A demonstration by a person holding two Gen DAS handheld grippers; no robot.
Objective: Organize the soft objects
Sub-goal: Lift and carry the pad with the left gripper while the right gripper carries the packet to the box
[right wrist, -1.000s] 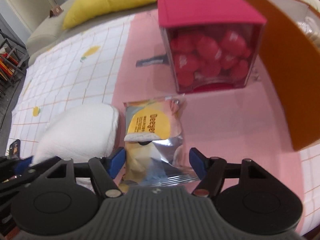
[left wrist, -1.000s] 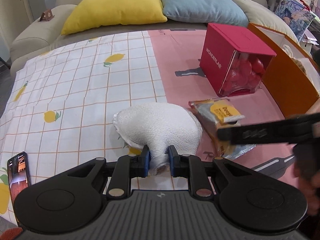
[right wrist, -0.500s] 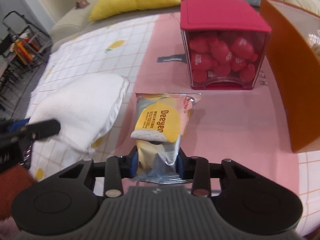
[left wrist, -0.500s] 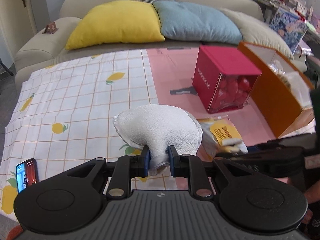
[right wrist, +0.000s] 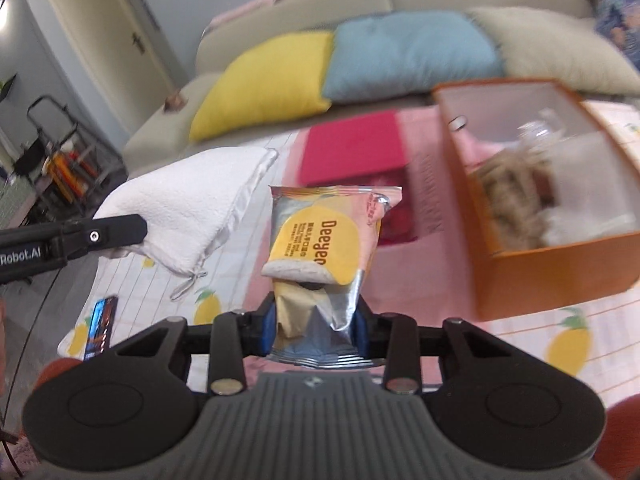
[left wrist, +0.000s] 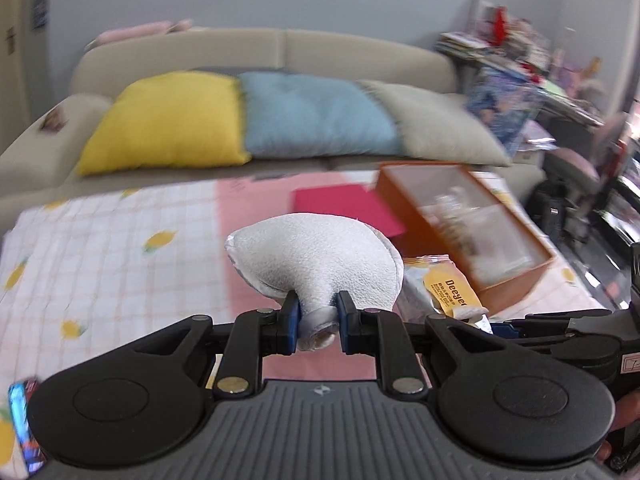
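My left gripper (left wrist: 318, 322) is shut on the neck of a white soft pouch (left wrist: 316, 256) and holds it in the air above the cloth; the pouch also shows in the right wrist view (right wrist: 188, 208). My right gripper (right wrist: 316, 326) is shut on the lower end of a silver and yellow Deeger snack bag (right wrist: 324, 248), lifted off the table; the bag shows in the left wrist view (left wrist: 448, 292). An open orange box (right wrist: 552, 264) with a brown item inside stands to the right, also seen in the left wrist view (left wrist: 516, 280).
A red-lidded box (right wrist: 352, 152) stands behind the snack bag. A phone (right wrist: 100, 322) lies on the lemon-print cloth (left wrist: 100, 248) at the left. A sofa with yellow (left wrist: 168, 120), blue (left wrist: 316, 116) and beige cushions is behind the table.
Both grippers have risen with their loads, and the views tilted up toward the sofa. The right gripper, open a second ago, closed on the snack bag and lifted it.
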